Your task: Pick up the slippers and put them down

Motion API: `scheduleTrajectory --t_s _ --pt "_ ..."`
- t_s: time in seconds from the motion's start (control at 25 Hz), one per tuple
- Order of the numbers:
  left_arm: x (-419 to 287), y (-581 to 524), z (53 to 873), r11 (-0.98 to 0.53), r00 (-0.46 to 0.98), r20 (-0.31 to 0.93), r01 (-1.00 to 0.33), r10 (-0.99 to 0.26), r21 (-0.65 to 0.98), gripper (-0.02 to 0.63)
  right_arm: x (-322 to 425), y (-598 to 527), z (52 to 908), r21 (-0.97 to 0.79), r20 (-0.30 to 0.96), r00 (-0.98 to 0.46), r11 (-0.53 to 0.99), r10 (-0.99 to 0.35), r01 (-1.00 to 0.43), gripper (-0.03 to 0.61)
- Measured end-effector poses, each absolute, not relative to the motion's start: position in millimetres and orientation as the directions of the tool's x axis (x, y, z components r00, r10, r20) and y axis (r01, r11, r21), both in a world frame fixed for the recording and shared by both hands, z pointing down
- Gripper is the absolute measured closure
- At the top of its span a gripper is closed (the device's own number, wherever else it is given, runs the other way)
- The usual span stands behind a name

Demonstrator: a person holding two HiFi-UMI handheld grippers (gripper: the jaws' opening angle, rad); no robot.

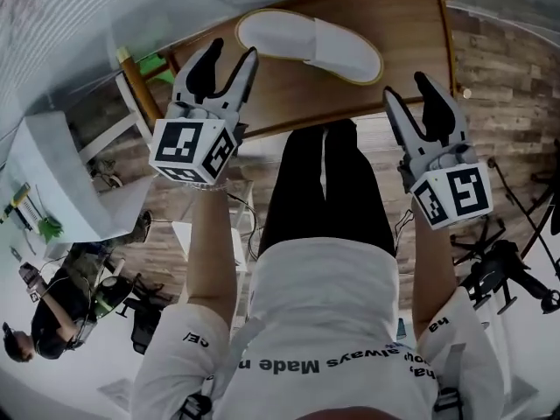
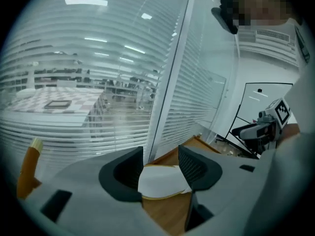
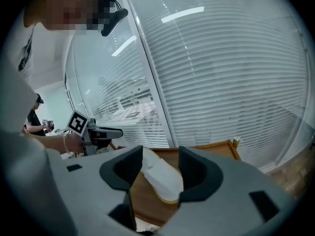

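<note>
Wooden table (image 1: 411, 33) beside glass wall (image 2: 206, 82) with blinds (image 3: 236, 82); person (image 1: 48, 322) lower left; black tripod (image 1: 507, 274) right.

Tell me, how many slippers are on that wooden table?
1 visible: the white slipper lies near the middle of the table. Another may be hidden, stacked underneath.

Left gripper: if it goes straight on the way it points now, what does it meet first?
Most likely the white slipper on the wooden table: it shows straight ahead between the left gripper's open jaws, which hold nothing. How far off it lies is unclear.
</note>
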State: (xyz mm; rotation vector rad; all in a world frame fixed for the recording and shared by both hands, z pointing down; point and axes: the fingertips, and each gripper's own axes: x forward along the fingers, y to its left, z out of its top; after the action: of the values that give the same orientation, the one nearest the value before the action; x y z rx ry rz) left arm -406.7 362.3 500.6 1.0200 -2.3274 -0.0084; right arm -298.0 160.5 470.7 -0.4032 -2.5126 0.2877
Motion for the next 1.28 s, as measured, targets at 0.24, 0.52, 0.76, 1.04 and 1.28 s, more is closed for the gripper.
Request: scheduleTrajectory --t_s 0.24,0.52,0.76,1.04,1.28 --pt "-417 374 566 0.719 -0.491 0.592 -0.655 -0.639 0.234 0.386 -300 160 540 -0.329 0.562 -0.757 0.930 0.334 0.166 0.357" --pt "-439 384 622 0.746 -0.470 0.638 -0.613 -0.610 0.261 0.362 -298 149 604 -0.370 0.628 -0.707 0.924 0.324 0.095 0.350" --pt "-441 377 647 0.722 -0.402 0.649 -0.598 -0.646 0.349 0.360 -291 147 637 -0.415 0.675 -0.660 0.910 0.329 0.029 0.350" --pt "-441 370 651 0.710 -0.381 0.648 -0.597 -0.659 0.372 0.360 -296 154 659 -0.465 0.691 -0.625 0.885 0.363 0.001 0.351" --pt "-435 366 646 0.696 -0.385 0.627 -0.610 -0.677 0.378 0.430 -297 158 660 -0.479 0.690 -0.616 0.878 0.379 0.004 0.404"
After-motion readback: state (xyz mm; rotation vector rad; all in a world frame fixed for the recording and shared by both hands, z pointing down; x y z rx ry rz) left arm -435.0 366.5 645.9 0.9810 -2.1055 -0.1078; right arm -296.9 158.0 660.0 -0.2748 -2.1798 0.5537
